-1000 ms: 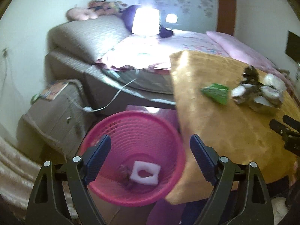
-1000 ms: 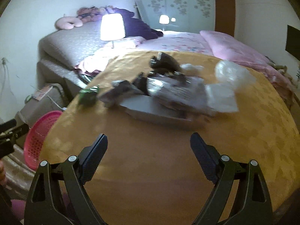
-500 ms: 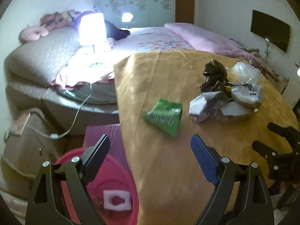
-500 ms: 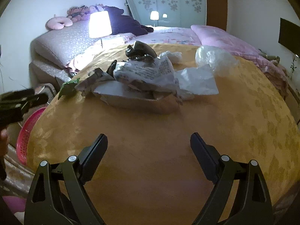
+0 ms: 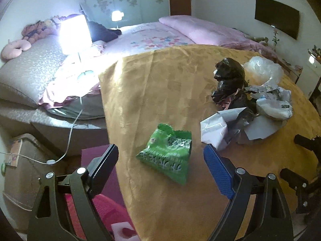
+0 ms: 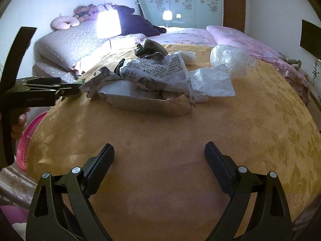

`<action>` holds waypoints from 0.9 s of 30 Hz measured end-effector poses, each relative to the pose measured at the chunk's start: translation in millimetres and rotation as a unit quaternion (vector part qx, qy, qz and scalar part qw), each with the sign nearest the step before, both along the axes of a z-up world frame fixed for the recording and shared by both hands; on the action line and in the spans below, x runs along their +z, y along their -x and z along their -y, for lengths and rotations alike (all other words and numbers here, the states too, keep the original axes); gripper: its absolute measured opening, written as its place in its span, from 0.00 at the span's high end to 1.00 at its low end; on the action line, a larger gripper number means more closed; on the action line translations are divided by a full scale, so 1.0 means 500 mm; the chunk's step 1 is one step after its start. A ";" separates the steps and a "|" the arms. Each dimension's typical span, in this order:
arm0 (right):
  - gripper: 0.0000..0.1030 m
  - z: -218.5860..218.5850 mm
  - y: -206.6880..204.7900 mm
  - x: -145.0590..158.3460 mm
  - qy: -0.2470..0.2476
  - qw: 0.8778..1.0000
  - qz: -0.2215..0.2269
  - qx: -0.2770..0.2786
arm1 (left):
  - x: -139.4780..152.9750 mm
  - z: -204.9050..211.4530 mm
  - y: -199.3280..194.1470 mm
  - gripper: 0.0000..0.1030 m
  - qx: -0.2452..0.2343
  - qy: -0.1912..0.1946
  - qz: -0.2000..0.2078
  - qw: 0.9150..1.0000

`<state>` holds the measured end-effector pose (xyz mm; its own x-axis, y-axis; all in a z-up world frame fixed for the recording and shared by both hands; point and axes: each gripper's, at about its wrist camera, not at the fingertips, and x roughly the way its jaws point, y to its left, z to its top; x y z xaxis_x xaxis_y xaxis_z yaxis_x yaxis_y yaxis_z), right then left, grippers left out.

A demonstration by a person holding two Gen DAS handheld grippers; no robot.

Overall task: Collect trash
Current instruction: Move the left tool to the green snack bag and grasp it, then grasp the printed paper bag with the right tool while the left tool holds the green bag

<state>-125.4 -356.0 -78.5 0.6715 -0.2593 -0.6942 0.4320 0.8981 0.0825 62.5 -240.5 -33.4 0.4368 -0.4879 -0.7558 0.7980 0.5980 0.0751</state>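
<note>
Left gripper [image 5: 160, 160]: black plastic frame, two angled arms with triangular cut-outs, silver round screws at the joints. Left finger pad [image 5: 104, 166] black and ribbed, right pad blue and ribbed. Right gripper [image 6: 159, 156]: same black frame, triangular cut-outs, silver screws, both pads black. In the right wrist view the left gripper shows side-on at far left, black, with a flat black strap or bar rising from it; bare skin of fingers [image 6: 21, 118] just behind its handle.
</note>
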 end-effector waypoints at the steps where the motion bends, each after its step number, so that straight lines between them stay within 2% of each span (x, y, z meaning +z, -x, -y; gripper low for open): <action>1: 0.12 -0.001 -0.001 0.001 0.001 1.000 0.000 0.001 | -0.002 0.002 0.001 0.22 -0.002 0.000 -0.002 1.000; 5: 0.10 -0.005 -0.002 0.005 0.003 1.000 -0.003 0.005 | -0.012 0.013 -0.004 0.47 -0.010 -0.006 -0.019 1.000; 13: 0.07 -0.012 -0.003 0.006 0.008 1.000 -0.007 0.016 | -0.011 0.007 0.024 0.53 -0.023 -0.002 -0.008 1.000; 27: 0.07 -0.009 0.000 0.009 0.004 1.000 -0.010 0.020 | -0.004 -0.043 0.097 0.54 -0.006 0.017 -0.017 1.000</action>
